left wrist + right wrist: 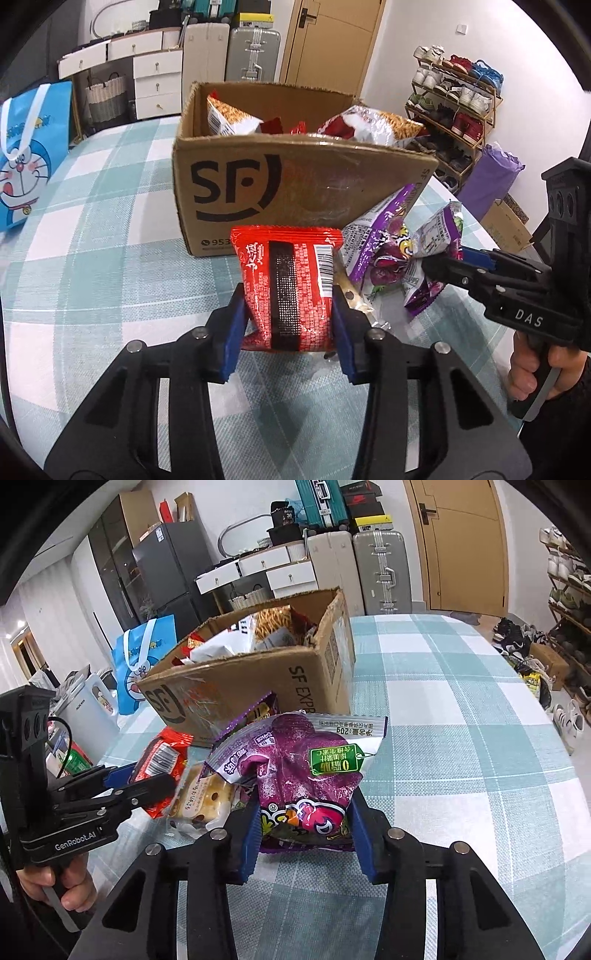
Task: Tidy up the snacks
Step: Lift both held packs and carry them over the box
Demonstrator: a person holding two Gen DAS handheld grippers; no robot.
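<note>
A teal-and-white checked cloth covers the bench (92, 229), with suitcases, white drawers and a shoe rack behind. On it stands your open cardboard box (295, 192), printed "SF" on the front and "SF EXPR…" on the side, already holding snack bags. Your left tongs (288, 325) are clenched on a red packet (291, 291), barcode side up, held just before the box. Your right tongs (304, 834), marked "DAS" on the body, grip a purple packet (303, 771) showing "20g" and a green tag. A clear-wrapped biscuit pack (203, 801) lies between them; the left handle reads "GenRobot.AI".
</note>
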